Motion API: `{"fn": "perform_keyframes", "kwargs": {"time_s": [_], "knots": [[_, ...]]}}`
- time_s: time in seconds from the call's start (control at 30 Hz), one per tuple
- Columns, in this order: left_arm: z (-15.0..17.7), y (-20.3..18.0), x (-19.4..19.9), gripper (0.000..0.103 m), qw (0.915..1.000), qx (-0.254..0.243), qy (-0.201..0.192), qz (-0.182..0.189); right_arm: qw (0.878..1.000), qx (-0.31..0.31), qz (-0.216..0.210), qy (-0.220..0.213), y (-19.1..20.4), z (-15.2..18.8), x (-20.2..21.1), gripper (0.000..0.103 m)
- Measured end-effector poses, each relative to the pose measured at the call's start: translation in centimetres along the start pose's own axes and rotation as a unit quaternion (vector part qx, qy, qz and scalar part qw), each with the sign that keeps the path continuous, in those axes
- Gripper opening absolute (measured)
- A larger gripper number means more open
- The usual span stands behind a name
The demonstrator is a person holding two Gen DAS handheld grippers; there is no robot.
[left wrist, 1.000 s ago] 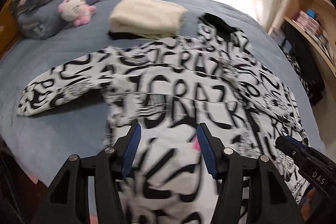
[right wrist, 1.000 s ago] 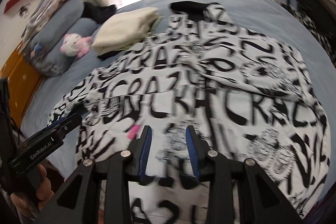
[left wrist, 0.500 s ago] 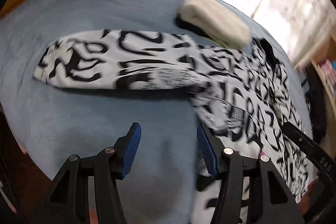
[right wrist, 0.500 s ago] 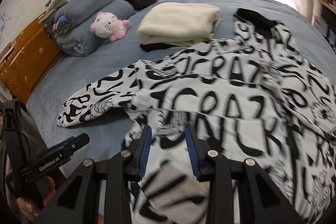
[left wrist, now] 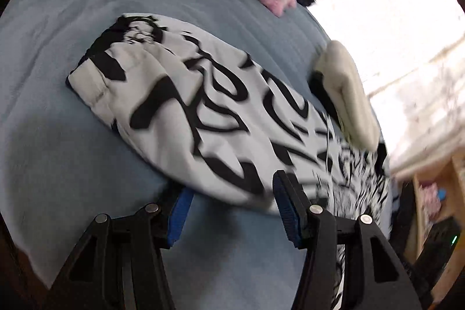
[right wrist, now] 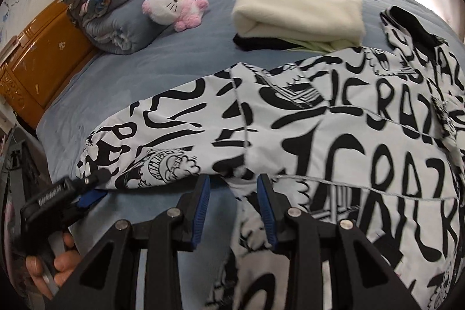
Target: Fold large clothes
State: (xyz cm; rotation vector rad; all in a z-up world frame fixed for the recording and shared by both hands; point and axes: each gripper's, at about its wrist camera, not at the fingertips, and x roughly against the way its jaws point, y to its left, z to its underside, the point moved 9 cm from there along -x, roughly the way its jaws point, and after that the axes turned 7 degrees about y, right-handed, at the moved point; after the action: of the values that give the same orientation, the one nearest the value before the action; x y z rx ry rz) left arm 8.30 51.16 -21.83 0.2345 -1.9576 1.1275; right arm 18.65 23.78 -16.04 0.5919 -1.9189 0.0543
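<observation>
Jacket (right wrist: 334, 135) lay spread on the bed (left wrist: 72, 19), and both claws had swung over to its outstretched sleeve (left wrist: 180, 106), left claw (left wrist: 229, 211) half-open, right claw (right wrist: 234, 208) narrower, both empty, ready to fold it inward.

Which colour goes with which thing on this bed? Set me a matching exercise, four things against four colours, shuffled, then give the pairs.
Things:
1. plush toy
2. folded blanket
3. printed jacket
4. bedspread

Colours:
A. blue-grey
B. cream
C. white and pink
D. white with black lettering

Pairs: 1-C, 2-B, 3-D, 4-A
</observation>
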Motion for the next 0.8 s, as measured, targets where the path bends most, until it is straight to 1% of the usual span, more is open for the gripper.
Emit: {"fn": "perform_keyframes", "kwargs": {"time_s": [0.13,0.2,0.27,0.3,0.33,0.4,0.57,0.67,0.8], "knots": [[-2.3,0.9,-1.2,0.054,0.9996,0.023,-0.017,0.005,1.000,0.011,0.005,0.016,1.0,0.1,-1.4,0.033],[-3.0,1.1,-1.8,0.043,0.9994,0.023,-0.024,-0.006,1.000,0.013,0.008,0.024,1.2,0.3,-1.9,0.033],[-3.4,1.5,-2.2,0.016,0.9991,0.027,-0.026,-0.021,0.999,0.013,0.011,0.028,1.5,0.3,-2.3,0.033],[-3.4,1.7,-2.6,0.013,0.9990,0.031,-0.023,-0.023,0.999,0.012,0.012,0.028,1.6,0.3,-2.4,0.033],[-3.6,1.9,-2.7,0.009,0.9989,0.034,-0.023,-0.021,0.999,0.011,0.012,0.030,1.7,0.4,-2.5,0.033],[-3.7,1.8,-2.5,0.007,0.9989,0.031,-0.029,-0.020,0.999,0.009,0.011,0.032,2.0,0.5,-2.6,0.033],[-3.9,0.4,-0.3,0.004,0.9972,-0.004,-0.057,-0.048,1.000,0.006,0.003,0.030,2.4,0.7,-2.2,0.033],[-4.3,-2.3,1.8,0.003,0.9946,-0.034,-0.085,-0.049,1.000,0.003,-0.003,0.023,2.1,0.8,-1.3,0.033],[-4.2,-7.3,4.7,0.003,0.9865,-0.092,-0.123,-0.058,1.000,-0.011,-0.009,0.007,0.6,0.7,0.5,0.033]]}}
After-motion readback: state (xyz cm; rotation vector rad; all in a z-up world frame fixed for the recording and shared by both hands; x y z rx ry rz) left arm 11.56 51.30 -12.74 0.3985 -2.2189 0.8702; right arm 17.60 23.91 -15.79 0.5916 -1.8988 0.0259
